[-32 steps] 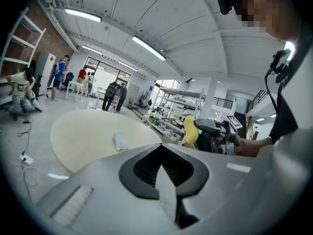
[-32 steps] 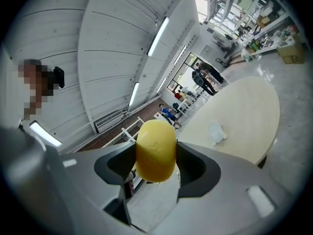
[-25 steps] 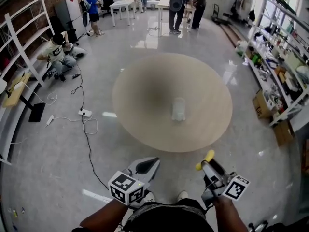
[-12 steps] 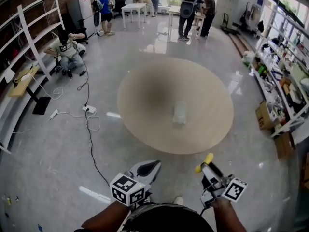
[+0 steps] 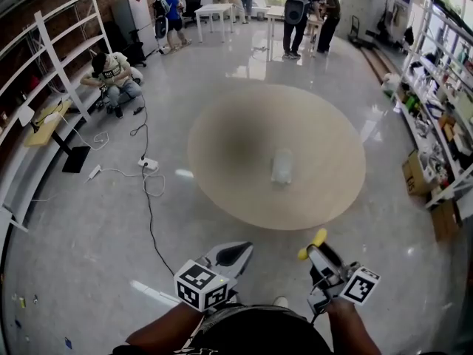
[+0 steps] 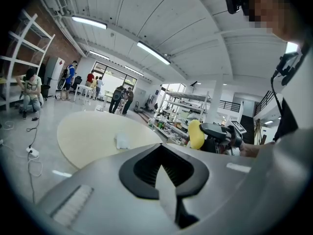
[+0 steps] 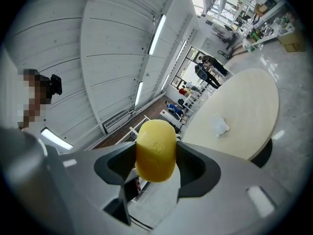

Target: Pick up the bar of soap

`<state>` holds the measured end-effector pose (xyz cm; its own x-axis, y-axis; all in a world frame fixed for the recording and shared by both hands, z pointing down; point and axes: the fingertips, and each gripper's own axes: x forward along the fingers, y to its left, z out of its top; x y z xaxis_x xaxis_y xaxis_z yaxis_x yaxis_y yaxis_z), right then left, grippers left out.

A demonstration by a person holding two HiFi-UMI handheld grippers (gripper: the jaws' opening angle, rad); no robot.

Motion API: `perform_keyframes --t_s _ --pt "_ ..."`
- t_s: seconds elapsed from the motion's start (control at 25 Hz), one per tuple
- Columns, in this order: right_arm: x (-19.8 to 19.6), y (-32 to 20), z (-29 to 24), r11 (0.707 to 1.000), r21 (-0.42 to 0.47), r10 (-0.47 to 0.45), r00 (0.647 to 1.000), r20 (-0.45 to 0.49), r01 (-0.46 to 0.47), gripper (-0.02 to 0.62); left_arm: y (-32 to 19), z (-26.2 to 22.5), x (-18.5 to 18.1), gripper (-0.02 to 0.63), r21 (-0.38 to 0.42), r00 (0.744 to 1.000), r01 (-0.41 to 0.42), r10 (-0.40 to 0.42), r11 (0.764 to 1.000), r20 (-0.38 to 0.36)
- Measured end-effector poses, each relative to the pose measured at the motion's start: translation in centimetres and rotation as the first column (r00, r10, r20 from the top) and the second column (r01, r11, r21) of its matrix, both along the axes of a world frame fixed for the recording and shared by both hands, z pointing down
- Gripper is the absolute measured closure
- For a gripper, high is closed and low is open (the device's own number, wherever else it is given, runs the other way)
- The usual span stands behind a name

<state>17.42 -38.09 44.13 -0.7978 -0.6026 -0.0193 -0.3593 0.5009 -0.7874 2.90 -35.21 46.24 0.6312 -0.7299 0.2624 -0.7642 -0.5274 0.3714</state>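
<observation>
Soap [image 7: 155, 151], a yellow bar, is clamped between the right gripper [image 5: 316, 251] jaws and pokes out past the tips. It's held in the air close to the person's body, well apart from the round table [image 5: 222, 146]. Left gripper [image 6: 159, 163] is clenched, jaws together with nothing between them, held beside the right one. Pale object [image 5: 282, 166] lies on the table, right of centre; can't tell what it is. Cable [image 5: 148, 198] runs over the floor left of the table. People [image 5: 295, 13] stand at the far end.
</observation>
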Motion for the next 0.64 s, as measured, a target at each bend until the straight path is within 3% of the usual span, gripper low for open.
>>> perform_keyframes --t_s 0.64 --pt "0.38 -0.13 -0.09 1.0 0.008 0.007 1.0 -0.019 -0.007 0.331 0.11 -0.18 0.32 0.598 0.003 1.0 -0.017 0.017 1.0 0.005"
